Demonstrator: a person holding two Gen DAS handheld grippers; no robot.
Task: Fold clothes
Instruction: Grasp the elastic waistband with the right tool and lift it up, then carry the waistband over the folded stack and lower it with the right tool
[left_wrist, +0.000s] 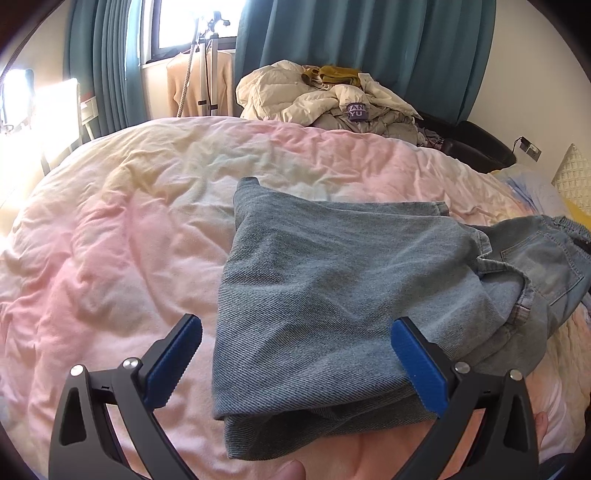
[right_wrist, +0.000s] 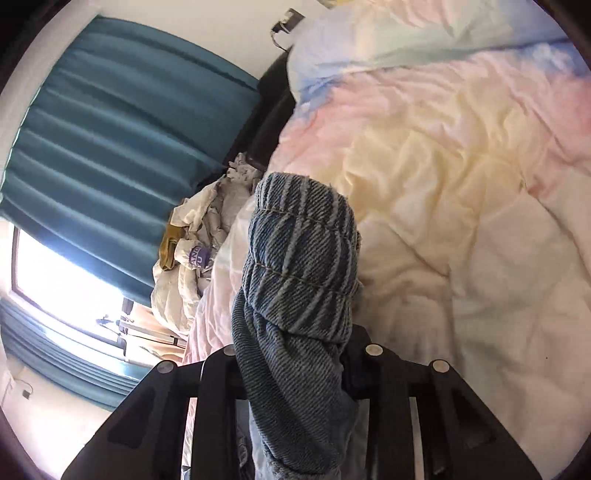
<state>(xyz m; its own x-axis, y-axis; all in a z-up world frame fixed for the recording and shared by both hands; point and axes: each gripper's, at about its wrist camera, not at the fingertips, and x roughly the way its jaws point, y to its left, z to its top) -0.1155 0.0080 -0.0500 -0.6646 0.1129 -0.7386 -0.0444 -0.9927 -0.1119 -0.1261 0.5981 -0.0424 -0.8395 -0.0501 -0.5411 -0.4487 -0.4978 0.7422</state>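
Observation:
Light blue denim jeans (left_wrist: 332, 295) lie partly folded on the pastel duvet (left_wrist: 129, 229), legs doubled over, waistband (left_wrist: 561, 229) at the right. My left gripper (left_wrist: 295, 358) is open, its blue pads (left_wrist: 173, 365) straddling the near folded edge without gripping it. In the right wrist view my right gripper (right_wrist: 295, 354) is shut on a bunched part of the jeans (right_wrist: 299, 258), with the ribbed elastic waistband standing up between its black fingers above the duvet (right_wrist: 443, 221).
A heap of cream quilted bedding and clothes (left_wrist: 325, 99) sits beyond the bed's far edge, in front of teal curtains (left_wrist: 369, 44). A garment rack with a peach top (left_wrist: 199, 85) stands by the window. A pillow (left_wrist: 572, 177) is at the right.

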